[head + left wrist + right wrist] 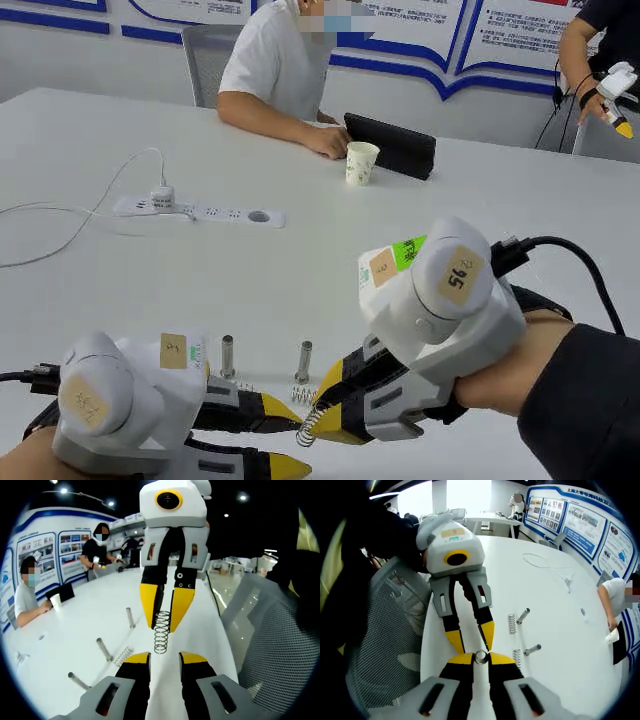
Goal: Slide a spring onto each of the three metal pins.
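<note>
My left tongs (165, 658) are nearest me, low on the left in the head view. Their yellow-tipped jaws are spread, with a clear gap between them. My right tongs (328, 408) face them from the right and are pinching a spring (161, 632) by one end between their yellow tips. The spring's free end sticks out toward the gap in the left tongs, and I cannot tell whether it touches them. It is on none of the pins.

Just past the tips, on the white table (150, 290), two metal pins stand upright: the right pin (304, 360) and the middle pin (228, 356). The left gripper view shows a third pin (78, 681) in the same row. All three are bare. One loose spring (303, 394) lies at the foot of the right pin, and a second loose spring (511, 623) lies beside the middle pin.

Farther back lies a white power strip (200, 211), with a cord (60, 215) trailing off to the left. Beyond it, a paper cup (361, 162) stands beside a dark tablet (392, 145). A person in a white shirt (275, 60) sits at the far edge with one hand resting next to the cup.
</note>
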